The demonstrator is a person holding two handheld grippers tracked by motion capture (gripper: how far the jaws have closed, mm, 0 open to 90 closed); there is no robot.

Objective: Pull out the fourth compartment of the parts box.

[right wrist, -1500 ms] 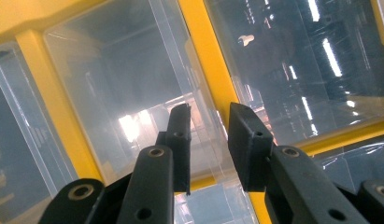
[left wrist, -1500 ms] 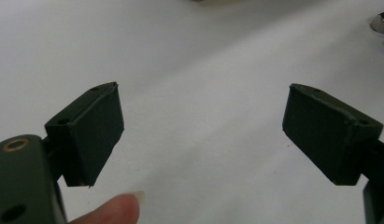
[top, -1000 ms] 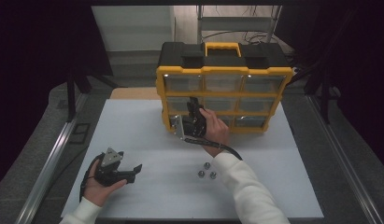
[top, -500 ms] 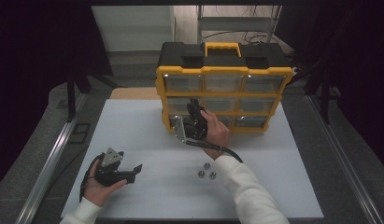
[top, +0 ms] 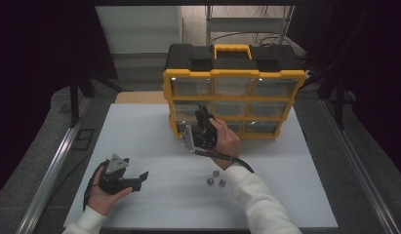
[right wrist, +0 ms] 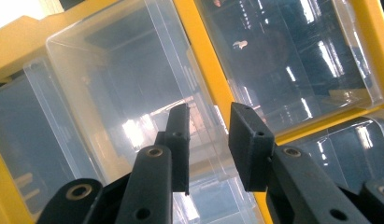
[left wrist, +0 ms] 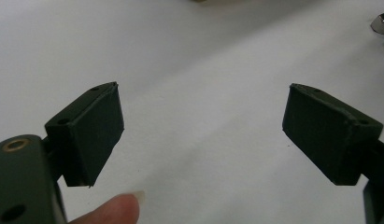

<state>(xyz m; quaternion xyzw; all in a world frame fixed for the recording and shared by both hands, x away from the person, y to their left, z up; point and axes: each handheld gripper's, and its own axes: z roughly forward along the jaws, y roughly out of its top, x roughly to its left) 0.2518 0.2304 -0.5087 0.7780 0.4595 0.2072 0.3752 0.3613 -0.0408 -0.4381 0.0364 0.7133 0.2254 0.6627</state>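
Against the front of the yellow-and-black plastic organiser case with clear drawers (top: 233,100), on the white table (top: 154,141), the high view shows the right gripper (top: 203,120) at the middle row; the left gripper (top: 134,179) rests low, well apart from three small metal nuts (top: 215,179). Left gripper view: jaws spread wide over bare table. Right gripper view: jaws part-closed around what seems a clear drawer's (right wrist: 129,93) front lip, contact unclear.
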